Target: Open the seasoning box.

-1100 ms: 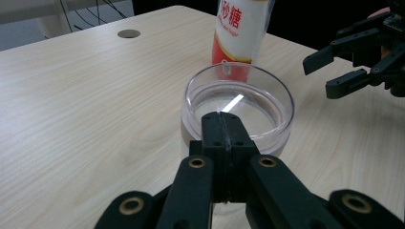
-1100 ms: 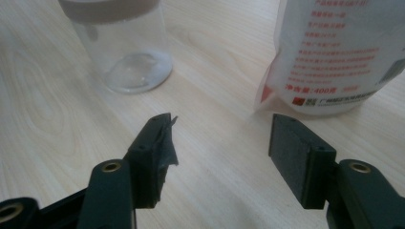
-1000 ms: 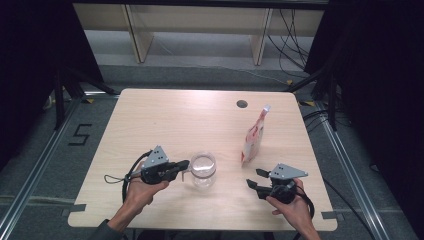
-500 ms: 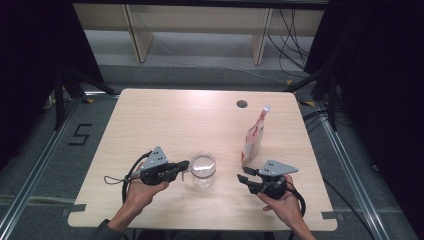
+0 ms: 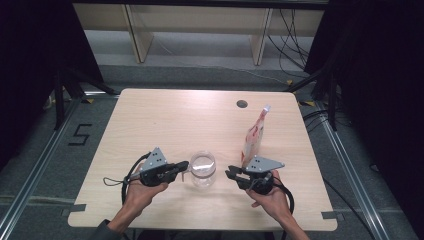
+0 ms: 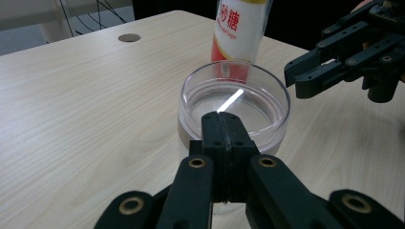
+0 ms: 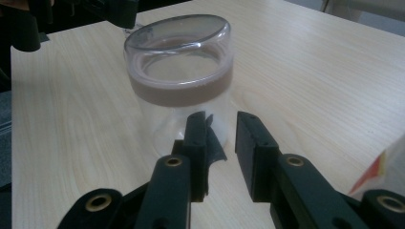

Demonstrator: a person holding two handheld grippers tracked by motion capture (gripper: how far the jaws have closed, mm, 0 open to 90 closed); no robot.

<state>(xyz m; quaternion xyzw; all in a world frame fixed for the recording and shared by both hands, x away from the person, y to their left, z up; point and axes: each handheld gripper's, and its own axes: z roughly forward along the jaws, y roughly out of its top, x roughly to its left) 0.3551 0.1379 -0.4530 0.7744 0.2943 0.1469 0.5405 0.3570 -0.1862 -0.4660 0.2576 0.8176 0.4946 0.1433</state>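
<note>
Clear glass jar [image 5: 203,169] stands upright on the tabletop [image 5: 165,120], lower centre of the high view. Left tongs [image 5: 183,165], jaws pressed together, reach its rim from the frame's left. Right tongs [image 5: 230,174], jaws slightly apart, sit just right of the jar, not touching. Sugar pouch [image 5: 254,136] stands upright behind the right tongs.
</note>
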